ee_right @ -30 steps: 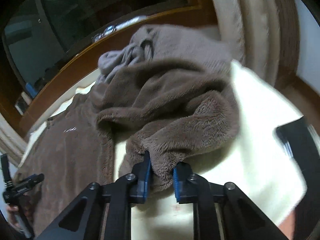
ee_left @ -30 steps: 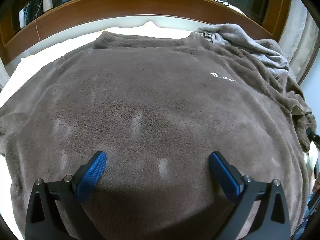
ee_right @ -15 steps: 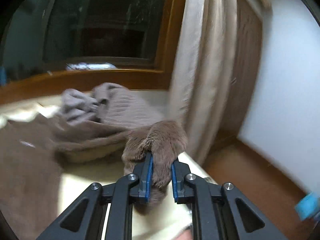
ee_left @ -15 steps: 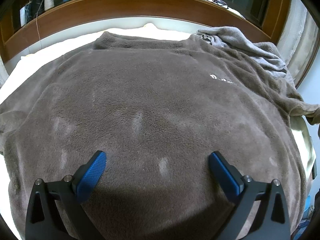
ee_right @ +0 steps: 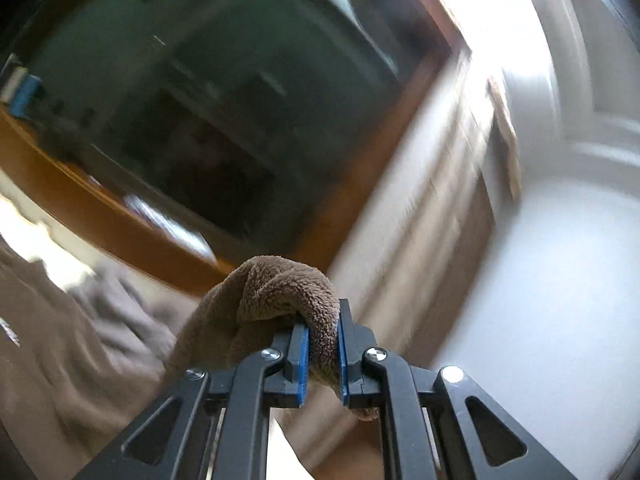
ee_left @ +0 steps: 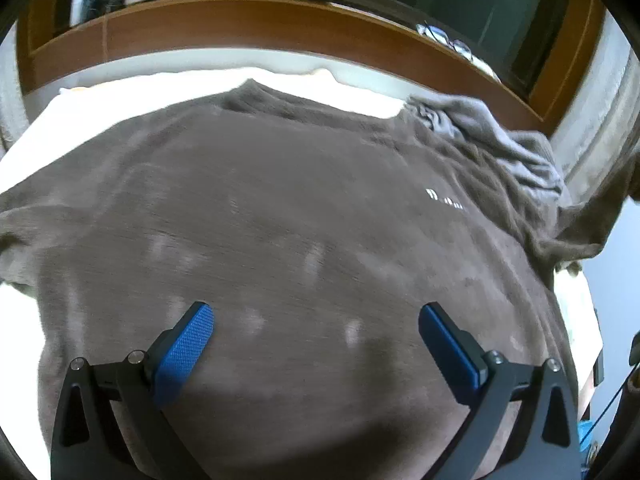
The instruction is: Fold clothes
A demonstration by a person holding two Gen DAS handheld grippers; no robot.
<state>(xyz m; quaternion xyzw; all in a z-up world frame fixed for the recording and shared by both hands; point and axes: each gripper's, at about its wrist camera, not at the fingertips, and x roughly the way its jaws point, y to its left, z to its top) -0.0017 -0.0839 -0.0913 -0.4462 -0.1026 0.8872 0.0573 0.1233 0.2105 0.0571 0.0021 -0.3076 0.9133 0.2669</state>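
Clearly the folding was somewhere in its middle, as far as I could judge from where I stood. The brown fleece top lay spread flat over the white bed cover, its body smooth and wide, neckline toward the wooden window ledge, with small white lettering showing on the chest. The left gripper hung just above the lower part of the body, its blue-padded fingers spread wide apart and holding nothing.

The right gripper was another matter: its jaws were pinched tight on the sleeve end of that same top, a thick roll of pile bulging up between the pads. It was held high, camera tipped toward the dark window and the curtain, the view smeared by motion. From the left camera the sleeve ran up taut off the right edge of the garment.

A grey garment sat crumpled at the far right corner, partly on the brown shoulder, not folded at all.

So: body laid out flat, no fold visible in it, one sleeve lifted clear. I could not tell whether the sleeve was being drawn out to straighten or carried over to lie across the chest. The other sleeve, the body folds and the grey piece all looked left to do.
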